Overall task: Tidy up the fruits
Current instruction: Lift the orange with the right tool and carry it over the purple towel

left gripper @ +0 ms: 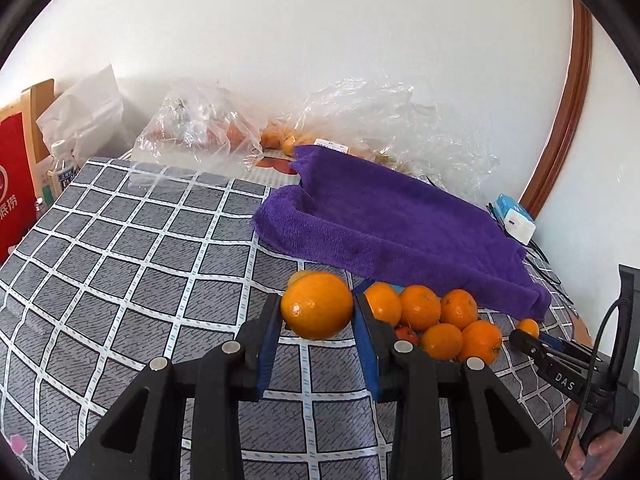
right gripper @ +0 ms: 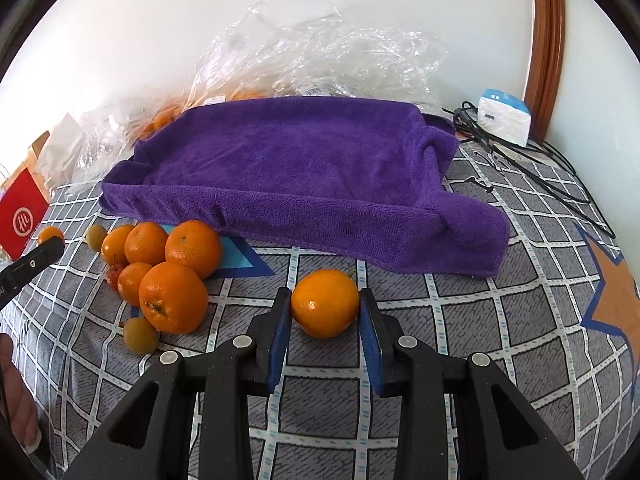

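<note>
A: Left view: left gripper (left gripper: 317, 312) clamps an orange (left gripper: 317, 305) near the fruit pile (left gripper: 440, 322)

B: Right view: right gripper (right gripper: 325, 309) brackets a loose orange (right gripper: 325, 302), contact unclear; firm, smooth, grip its widest part

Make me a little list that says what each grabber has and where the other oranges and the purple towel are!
left gripper: closed on an orange
right gripper: closed on another orange
pile: loose oranges bunched between the two grippers, in front of the towel
small fruits: one yellowish one beside the pile, a red one tucked in it
towel: purple, draped over a tray shape, nothing on it
bags: clear plastic by the wall, more fruit inside
table: grey checked cloth
</note>
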A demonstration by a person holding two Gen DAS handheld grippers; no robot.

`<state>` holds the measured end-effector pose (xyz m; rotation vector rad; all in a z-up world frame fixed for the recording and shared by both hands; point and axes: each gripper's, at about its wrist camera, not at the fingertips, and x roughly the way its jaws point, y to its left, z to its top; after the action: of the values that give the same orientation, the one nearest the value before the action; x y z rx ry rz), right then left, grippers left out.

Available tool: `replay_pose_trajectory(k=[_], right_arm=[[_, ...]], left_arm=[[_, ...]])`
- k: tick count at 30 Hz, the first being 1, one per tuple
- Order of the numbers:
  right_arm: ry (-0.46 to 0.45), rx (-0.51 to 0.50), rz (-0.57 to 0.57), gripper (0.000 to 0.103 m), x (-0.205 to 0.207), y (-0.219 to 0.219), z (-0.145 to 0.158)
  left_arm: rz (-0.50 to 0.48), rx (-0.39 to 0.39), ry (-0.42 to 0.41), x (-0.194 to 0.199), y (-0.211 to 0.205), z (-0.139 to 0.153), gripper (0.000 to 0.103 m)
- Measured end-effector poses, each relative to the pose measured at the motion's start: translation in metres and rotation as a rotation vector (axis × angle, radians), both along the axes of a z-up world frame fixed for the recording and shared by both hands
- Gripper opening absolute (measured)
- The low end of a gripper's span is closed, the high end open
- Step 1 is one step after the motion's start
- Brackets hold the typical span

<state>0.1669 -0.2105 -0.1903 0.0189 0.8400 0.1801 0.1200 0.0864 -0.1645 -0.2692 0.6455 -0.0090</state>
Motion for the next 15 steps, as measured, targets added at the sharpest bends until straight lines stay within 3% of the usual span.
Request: replay_pose_trajectory(k=[15], right_arm=[[-0.069, -0.006, -0.044, 0.033, -0.022, -0.017, 0.04]], left_arm=[[0.044, -0.021, -0.006, 0.001, 0.008, 0.004, 0.033]])
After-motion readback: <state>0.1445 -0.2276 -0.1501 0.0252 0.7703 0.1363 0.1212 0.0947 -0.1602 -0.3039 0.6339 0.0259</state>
